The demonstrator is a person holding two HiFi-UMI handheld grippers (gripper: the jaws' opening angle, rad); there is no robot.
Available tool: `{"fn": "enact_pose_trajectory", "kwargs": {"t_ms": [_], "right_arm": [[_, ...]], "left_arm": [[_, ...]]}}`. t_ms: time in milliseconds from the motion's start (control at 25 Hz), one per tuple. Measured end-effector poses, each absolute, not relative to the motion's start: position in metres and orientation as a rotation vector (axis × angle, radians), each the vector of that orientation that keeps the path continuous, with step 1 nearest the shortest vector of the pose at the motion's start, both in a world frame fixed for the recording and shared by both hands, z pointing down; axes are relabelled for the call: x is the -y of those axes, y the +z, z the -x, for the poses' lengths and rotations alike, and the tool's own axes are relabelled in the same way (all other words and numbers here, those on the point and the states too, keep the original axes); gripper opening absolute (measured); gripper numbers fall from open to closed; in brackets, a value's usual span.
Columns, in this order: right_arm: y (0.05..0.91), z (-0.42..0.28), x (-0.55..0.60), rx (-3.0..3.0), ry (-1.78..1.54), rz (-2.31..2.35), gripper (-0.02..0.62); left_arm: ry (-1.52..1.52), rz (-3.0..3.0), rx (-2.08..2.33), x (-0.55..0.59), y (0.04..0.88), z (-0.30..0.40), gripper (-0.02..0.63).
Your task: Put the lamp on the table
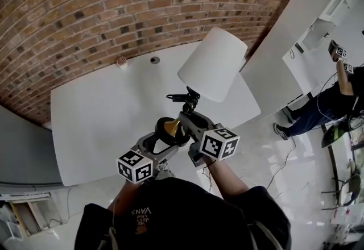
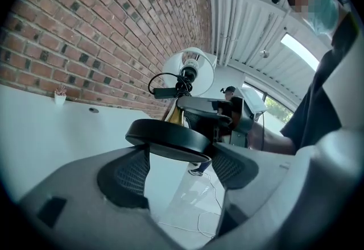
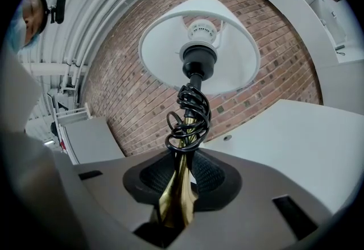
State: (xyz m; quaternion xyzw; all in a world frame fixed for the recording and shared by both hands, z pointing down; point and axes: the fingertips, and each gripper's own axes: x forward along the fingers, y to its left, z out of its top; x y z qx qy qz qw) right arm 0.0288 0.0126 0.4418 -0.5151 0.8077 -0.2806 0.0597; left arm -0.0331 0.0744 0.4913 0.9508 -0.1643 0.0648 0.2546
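Note:
The lamp is held in the air, tilted over the near edge of the white table (image 1: 96, 112). Its white shade (image 1: 213, 64) points away from me, and its black cord (image 3: 187, 115) is coiled round the brass stem (image 3: 177, 189). My left gripper (image 1: 165, 140) is shut on the round black base (image 2: 170, 136), whose disc spans both pads. Just right of it, my right gripper (image 1: 190, 124) is shut on the brass stem right above the base. In the right gripper view the bulb socket (image 3: 199, 55) and the inside of the shade (image 3: 239, 55) show.
A small potted plant (image 1: 121, 61) and a cable hole (image 1: 154, 60) sit at the table's far edge by the brick wall (image 1: 114, 4). Another person (image 1: 333, 104) stands on the floor at the right, where cables (image 1: 284, 158) lie.

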Motion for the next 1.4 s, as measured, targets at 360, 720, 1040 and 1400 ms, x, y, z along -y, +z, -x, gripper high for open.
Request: {"fn": "enact_pose_trajectory", "kwargs": {"t_ms": [360, 720, 1040, 1400], "right_arm": [[0.431, -0.042, 0.057, -2.456, -0.796, 1.611, 0.092], [0.430, -0.043, 0.101, -2.473, -0.779, 1.610, 0.091], [0.435, -0.060, 0.123, -2.482, -0.795, 1.580, 0.089], [0.439, -0.102, 0.161, -2.609, -0.777, 1.478, 0.089]], "left_arm": [[0.156, -2.600, 0.419, -0.002, 0.485, 0.018, 0.337], [0.163, -2.613, 0.408, 0.043, 0.488, 0.015, 0.337], [0.166, -2.600, 0.453, 0.062, 0.492, -0.002, 0.337], [0.158, -2.566, 0.599, 0.095, 0.498, -0.053, 0.337]]}}
